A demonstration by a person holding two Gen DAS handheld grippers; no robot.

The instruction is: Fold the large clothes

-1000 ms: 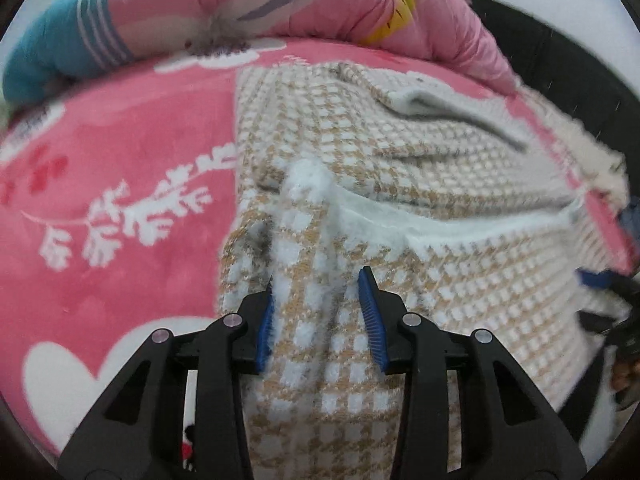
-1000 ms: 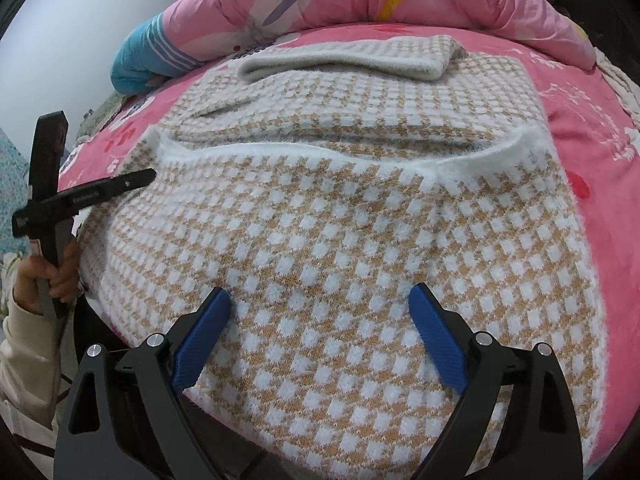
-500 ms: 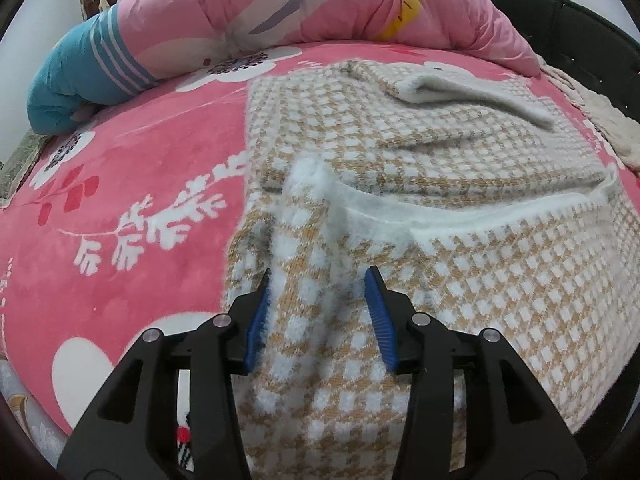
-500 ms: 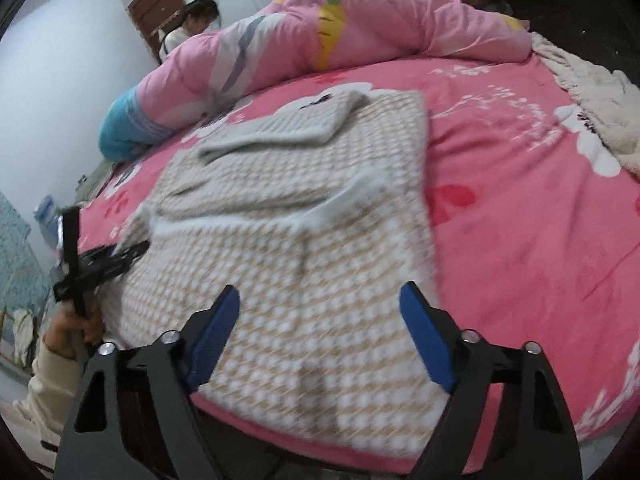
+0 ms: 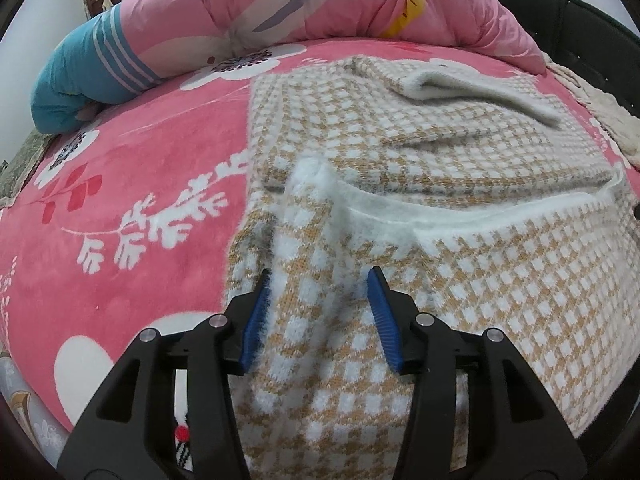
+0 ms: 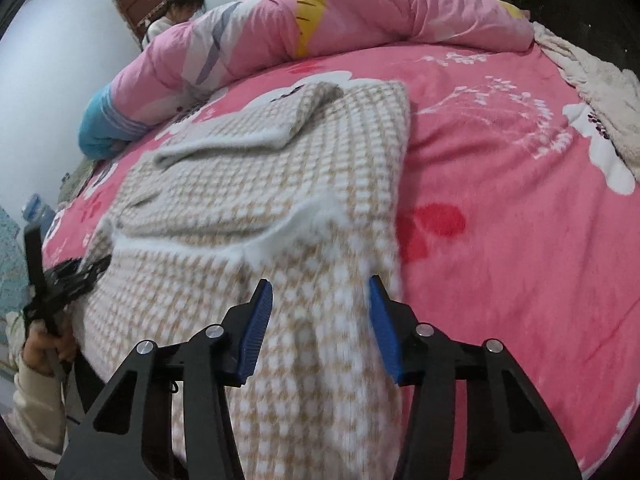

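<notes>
A large beige-and-white checked sweater [image 5: 460,168] lies spread on the pink floral blanket [image 5: 132,168] of a bed, its far part folded over with a fuzzy white edge across the middle. The left gripper [image 5: 320,300] is over the near left corner of the sweater; its jaws are opening, a ridge of knit stands between them, and the left pad touches the fabric edge. The right gripper [image 6: 320,304] is over the near right edge; its jaws are closing around a fold of cloth, not yet clenched. A pink quilt [image 6: 360,12] is bunched at the far side. In the right wrist view a hand [image 6: 40,348] holds the left gripper.
</notes>
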